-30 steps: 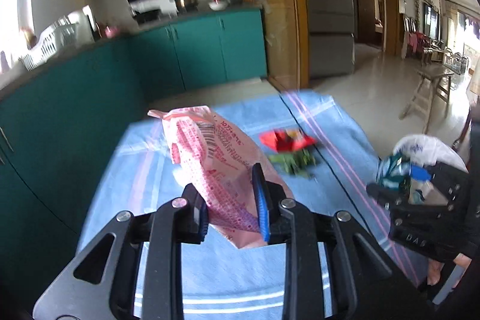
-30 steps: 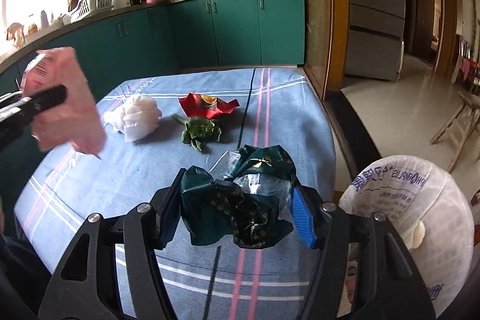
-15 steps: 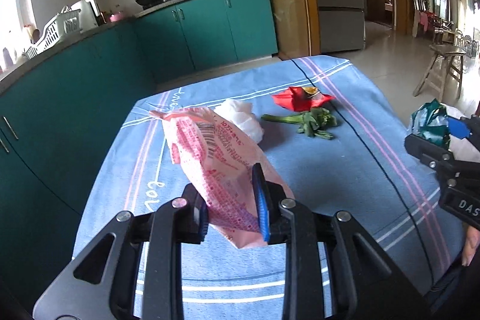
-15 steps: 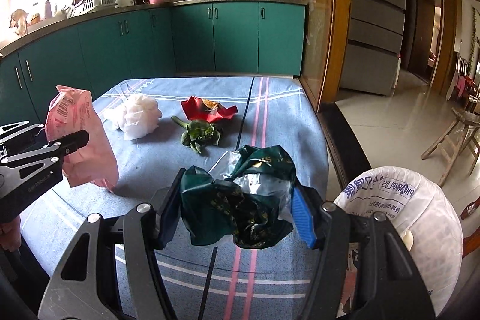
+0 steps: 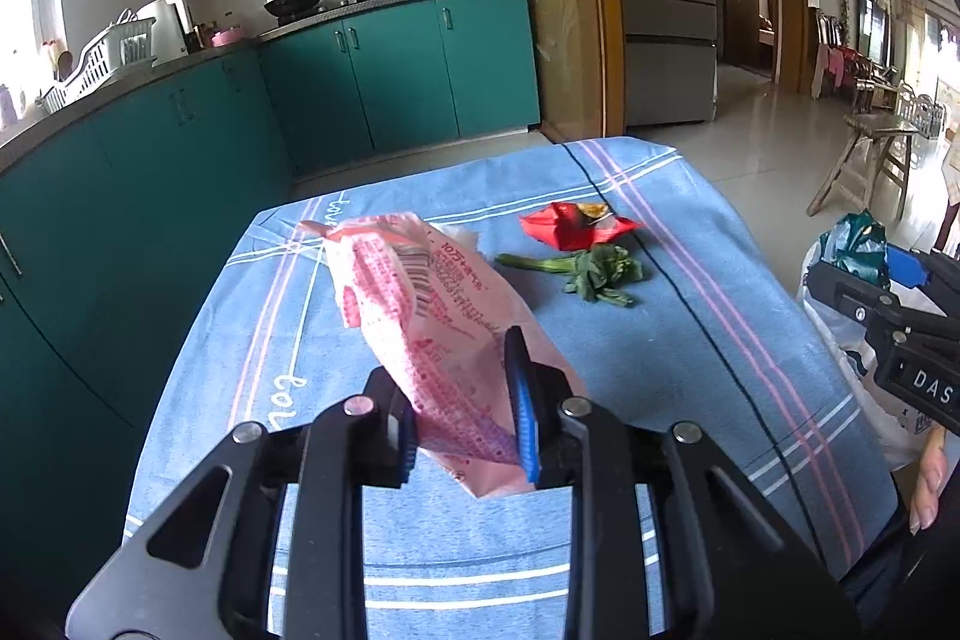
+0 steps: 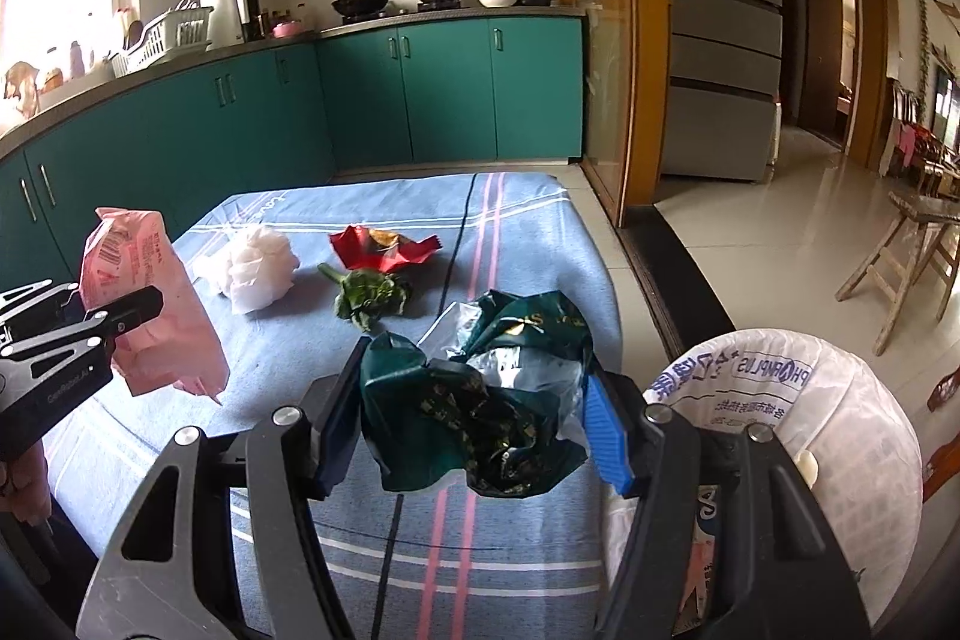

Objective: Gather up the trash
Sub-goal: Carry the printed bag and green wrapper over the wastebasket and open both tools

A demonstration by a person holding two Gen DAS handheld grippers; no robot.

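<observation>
Both grippers are loaded and nothing they carry has reached the bin yet; the left gripper (image 5: 462, 400) has its jaws drawn narrow and pinched on a pink wrapper (image 5: 432, 304), lifted clear of the blue striped cloth (image 5: 690, 340); the right gripper (image 6: 474, 424) stands at a middling spread, clamped around a crumpled green foil bag (image 6: 480, 400), which hangs just at nine o'clock of the white bin bag (image 6: 840, 430), the likely place for the trash; some items seem to lie in that bag already, though I cannot tell what; left on the cloth, toward twelve o'clock from the right gripper, are a wad of white tissue (image 6: 255, 268), a red wrapper (image 6: 378, 250) and a green leafy stalk (image 6: 369, 295) just below it; so I judge the task roughly midway, two pieces in hand and three to fetch; the pink wrapper shows a barcode and small print too fine to read; the bin bag's lettering appears upside down and I cannot read it surely; the right gripper's body in the left view bears "DAS".
</observation>
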